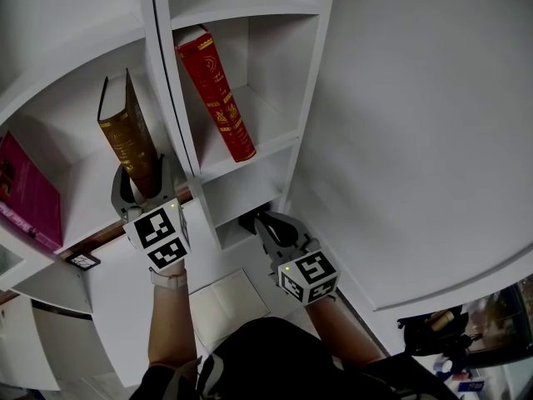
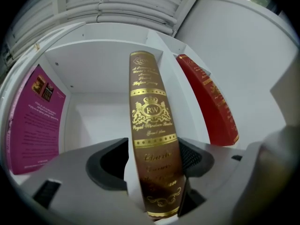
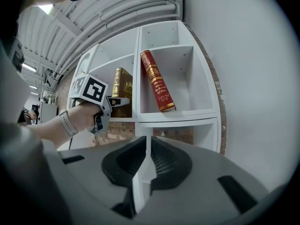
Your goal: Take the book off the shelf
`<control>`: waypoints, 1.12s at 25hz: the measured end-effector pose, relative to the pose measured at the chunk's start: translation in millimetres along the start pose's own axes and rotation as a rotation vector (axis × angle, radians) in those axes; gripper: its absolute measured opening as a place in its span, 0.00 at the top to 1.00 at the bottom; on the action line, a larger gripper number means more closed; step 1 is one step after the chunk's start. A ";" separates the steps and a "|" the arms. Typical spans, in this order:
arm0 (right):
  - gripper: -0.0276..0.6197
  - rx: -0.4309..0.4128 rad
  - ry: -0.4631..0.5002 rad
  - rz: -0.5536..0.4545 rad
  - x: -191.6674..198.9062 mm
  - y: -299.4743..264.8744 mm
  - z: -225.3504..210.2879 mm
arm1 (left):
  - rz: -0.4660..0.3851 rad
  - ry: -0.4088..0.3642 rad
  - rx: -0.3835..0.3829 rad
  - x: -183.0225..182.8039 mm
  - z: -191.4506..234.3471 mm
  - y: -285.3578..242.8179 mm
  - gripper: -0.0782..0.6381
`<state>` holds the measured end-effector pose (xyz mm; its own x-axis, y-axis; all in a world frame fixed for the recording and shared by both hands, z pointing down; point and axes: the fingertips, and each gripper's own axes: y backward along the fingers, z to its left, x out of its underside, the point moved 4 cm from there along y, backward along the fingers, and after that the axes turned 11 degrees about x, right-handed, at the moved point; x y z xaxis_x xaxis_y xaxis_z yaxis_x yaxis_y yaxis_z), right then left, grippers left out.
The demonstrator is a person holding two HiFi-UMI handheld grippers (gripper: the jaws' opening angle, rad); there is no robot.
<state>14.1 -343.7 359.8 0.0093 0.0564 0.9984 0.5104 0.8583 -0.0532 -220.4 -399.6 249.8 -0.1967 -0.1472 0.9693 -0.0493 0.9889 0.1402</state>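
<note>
A brown book with gold lettering (image 1: 129,144) leans in the middle cubby of a white shelf (image 1: 250,152). My left gripper (image 1: 146,186) straddles the lower end of its spine. In the left gripper view the brown book (image 2: 150,125) fills the space between the jaws of the left gripper (image 2: 152,163); the right pad lies against its cover and a thin white sliver shows at the left pad. The right gripper (image 1: 254,222) hangs lower, near the cubby below, jaws together and empty. The right gripper view shows the right gripper (image 3: 149,161), with the left gripper (image 3: 112,102) on the brown book (image 3: 122,86).
A red book (image 1: 218,98) leans in the cubby to the right, behind a thin divider (image 1: 179,98). A pink book (image 1: 29,194) stands at the left of the brown book's cubby. A curved white wall (image 1: 416,140) closes off the right side.
</note>
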 end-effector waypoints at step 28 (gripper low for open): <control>0.90 -0.089 -0.017 0.005 15.9 47.5 20.8 | -0.086 0.034 0.029 -10.8 -4.8 86.9 0.58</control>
<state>20.6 -291.4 372.7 -0.0017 0.0698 0.9976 0.5846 0.8094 -0.0556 -217.9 -311.9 252.5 -0.1573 -0.2307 0.9602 -0.0933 0.9714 0.2182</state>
